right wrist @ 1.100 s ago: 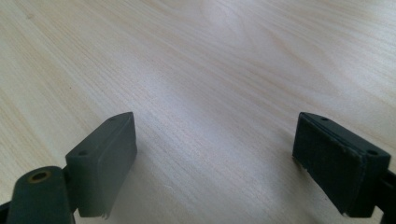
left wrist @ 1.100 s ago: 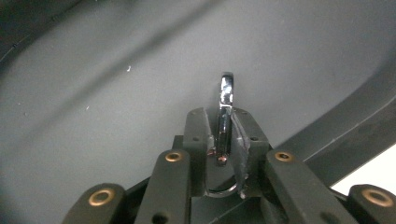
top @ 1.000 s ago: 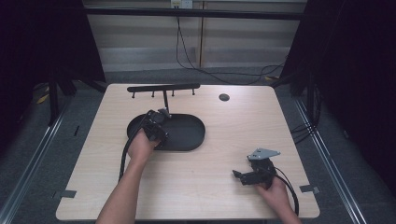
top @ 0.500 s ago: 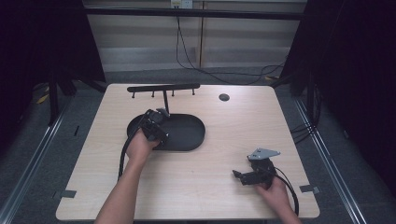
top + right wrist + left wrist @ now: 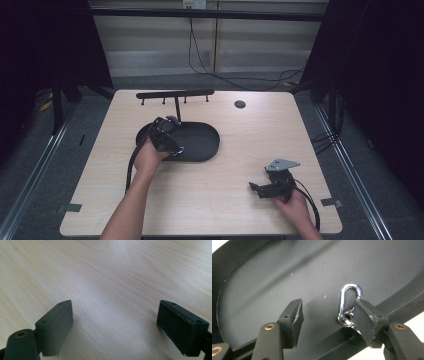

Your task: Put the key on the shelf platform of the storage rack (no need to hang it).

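A small silver carabiner (image 5: 348, 305) lies on the floor of a black oval tray (image 5: 287, 272), close to its near rim. My left gripper (image 5: 329, 315) is open over it, and its right jaw touches the carabiner's side. From above, the left gripper (image 5: 167, 137) sits low over the tray's (image 5: 205, 142) left part. My right gripper (image 5: 260, 189) rests on the wooden table (image 5: 235, 125) near the front right, and its jaws (image 5: 116, 325) stand wide open over bare wood with nothing between them.
A black T-shaped rack (image 5: 175, 95) with small hooks stands behind the tray. A small dark round disc (image 5: 240, 104) lies at the back right of the table. Cables trail from both grippers toward the front edge.
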Available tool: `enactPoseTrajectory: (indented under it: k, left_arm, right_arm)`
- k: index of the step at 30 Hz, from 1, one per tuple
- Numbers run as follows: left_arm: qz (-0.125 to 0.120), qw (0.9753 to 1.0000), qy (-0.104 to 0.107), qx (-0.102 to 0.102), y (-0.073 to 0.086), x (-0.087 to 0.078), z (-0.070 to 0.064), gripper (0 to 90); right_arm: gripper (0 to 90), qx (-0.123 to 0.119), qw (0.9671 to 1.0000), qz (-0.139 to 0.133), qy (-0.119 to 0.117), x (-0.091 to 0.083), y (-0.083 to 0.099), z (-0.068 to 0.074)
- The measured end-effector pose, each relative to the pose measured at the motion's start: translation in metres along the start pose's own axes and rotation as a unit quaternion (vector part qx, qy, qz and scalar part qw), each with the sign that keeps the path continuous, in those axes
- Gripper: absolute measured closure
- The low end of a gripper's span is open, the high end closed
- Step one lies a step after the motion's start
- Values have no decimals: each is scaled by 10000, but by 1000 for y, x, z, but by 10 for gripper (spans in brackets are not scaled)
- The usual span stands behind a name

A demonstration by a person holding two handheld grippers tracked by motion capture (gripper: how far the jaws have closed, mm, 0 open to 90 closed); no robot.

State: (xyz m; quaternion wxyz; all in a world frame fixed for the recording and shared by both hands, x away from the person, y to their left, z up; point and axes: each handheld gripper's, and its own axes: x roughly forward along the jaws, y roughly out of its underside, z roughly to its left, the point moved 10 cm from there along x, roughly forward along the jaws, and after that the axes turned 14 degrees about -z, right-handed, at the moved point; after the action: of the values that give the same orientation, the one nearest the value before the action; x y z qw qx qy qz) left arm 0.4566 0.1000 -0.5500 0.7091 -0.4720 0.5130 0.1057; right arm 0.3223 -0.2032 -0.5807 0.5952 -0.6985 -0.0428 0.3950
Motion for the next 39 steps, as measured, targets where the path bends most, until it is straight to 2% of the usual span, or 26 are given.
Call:
enactPoseTrajectory:
  k: [11, 17, 24, 27, 29, 35, 39]
  left_arm:
    - [-85, 10000, 38, -15, -3, -6, -4, 381]
    - [-55, 9999, 143, -13, -3, -8, -8, 368]
    - [-131, 9997, 203, -1, -5, -11, -11, 338]
    - [-166, 9996, 226, 60, -6, -14, -11, 332]
    - [-217, 9995, 236, -18, -7, -17, -12, 320]
    - [-201, 9993, 317, -62, -5, -22, -13, 263]
    - [-237, 9991, 349, -45, -2, -25, -13, 261]
  right_arm:
    - [129, 0, 10000, -1, 0, 0, 0, 0]
    - [129, 2, 10000, -2, 0, 0, 0, 0]
    - [129, -1, 10000, 0, 0, 0, 0, 0]
    - [129, 1, 10000, -1, 0, 0, 0, 0]
    - [129, 5, 10000, -2, 0, 0, 0, 0]
    - [129, -6, 10000, -3, -2, 0, 0, 0]
    - [129, 6, 10000, -3, 1, 0, 0, 0]
